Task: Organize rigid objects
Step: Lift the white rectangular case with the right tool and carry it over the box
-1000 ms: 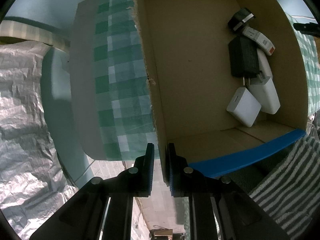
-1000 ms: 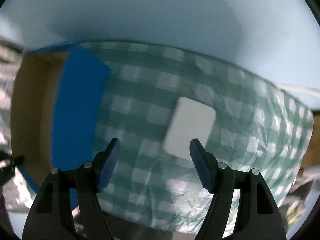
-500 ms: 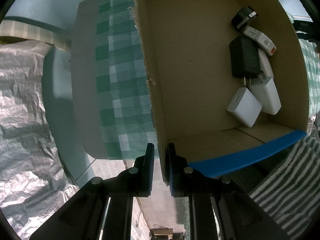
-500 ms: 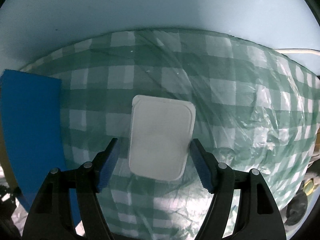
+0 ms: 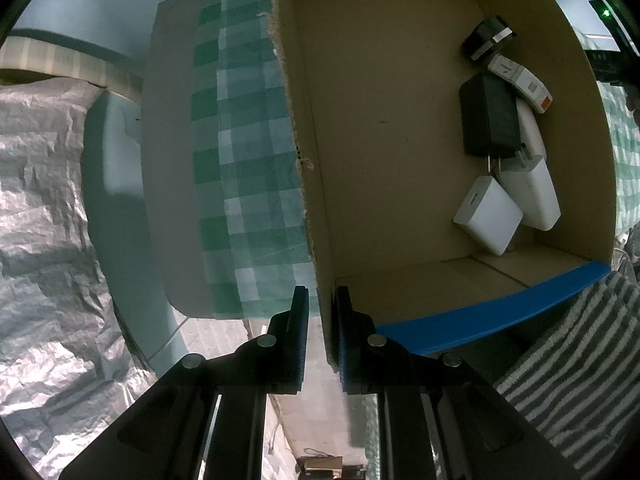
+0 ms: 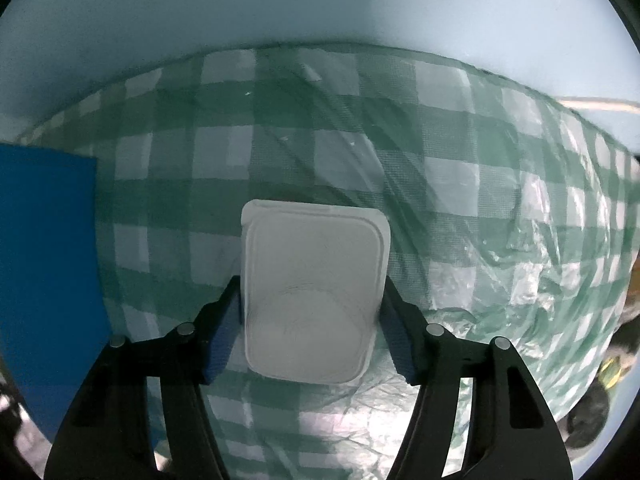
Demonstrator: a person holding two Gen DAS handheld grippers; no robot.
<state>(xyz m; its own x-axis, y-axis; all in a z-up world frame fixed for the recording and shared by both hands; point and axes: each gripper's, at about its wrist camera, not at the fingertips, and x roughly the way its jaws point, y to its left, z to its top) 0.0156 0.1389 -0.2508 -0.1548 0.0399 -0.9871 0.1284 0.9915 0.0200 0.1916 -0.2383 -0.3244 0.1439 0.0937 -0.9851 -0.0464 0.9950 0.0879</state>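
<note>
A flat white rectangular case (image 6: 316, 256) with rounded corners lies on the green checked cloth (image 6: 440, 184). My right gripper (image 6: 310, 296) points down over it. Its jaws are closing, one blue pad against each long side of the case. In the left wrist view my left gripper (image 5: 322, 332) is shut on the near side wall of the open cardboard box (image 5: 380, 140). Inside the box, against its right wall, lie a black charger (image 5: 488, 120), two white chargers (image 5: 486, 216), a white labelled stick (image 5: 520, 80) and a small black item (image 5: 486, 42).
A blue flap (image 5: 480, 312) edges the box's near side and shows at the left of the right wrist view as a blue flap (image 6: 48, 260). A striped towel (image 5: 572, 360) lies by the box. Crinkled silver sheeting (image 5: 48, 200) covers the left. Clear plastic film lies over the cloth.
My right gripper has come down over the white case and its jaws have narrowed onto its sides. The left gripper and the box have not moved.
</note>
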